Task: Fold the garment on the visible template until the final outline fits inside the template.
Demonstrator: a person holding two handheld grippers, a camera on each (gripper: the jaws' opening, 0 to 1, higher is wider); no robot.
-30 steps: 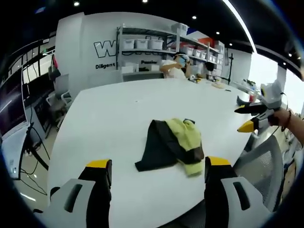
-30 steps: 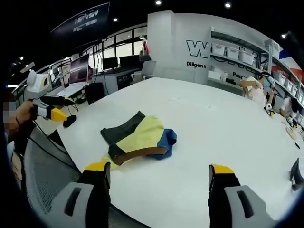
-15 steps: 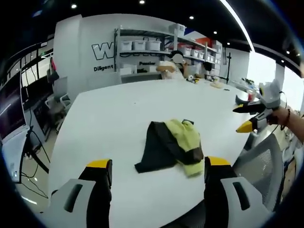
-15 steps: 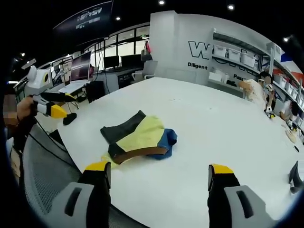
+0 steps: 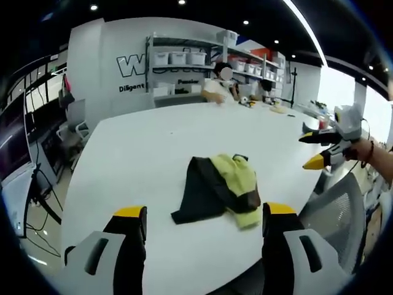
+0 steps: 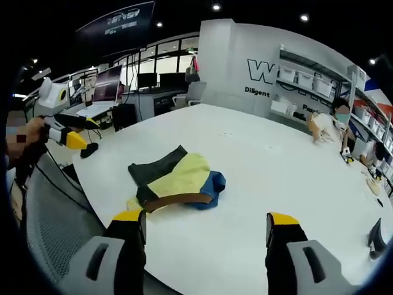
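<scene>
A crumpled garment (image 5: 219, 188) in yellow-green, black, brown and blue lies on the white table (image 5: 153, 141); it appears again as the garment (image 6: 175, 182) in the right gripper view. My left gripper (image 5: 199, 221) stands open, held back from the table's near edge, nothing between its jaws. My right gripper (image 6: 206, 224) is also open and empty, short of the garment. Each shows in the other's view: the right gripper (image 5: 323, 149) at the right, the left gripper (image 6: 69, 131) at the left, both held in a hand, jaws parted.
A grey mesh chair (image 5: 334, 209) stands beside the table edge, also seen as the chair (image 6: 52, 227). A person (image 5: 216, 89) sits at the table's far end before shelves with white bins (image 5: 178, 58). Desks with monitors (image 6: 107, 83) stand beyond the table.
Both views have drifted slightly with my hands. The garment has not moved, and both grippers stay open.
</scene>
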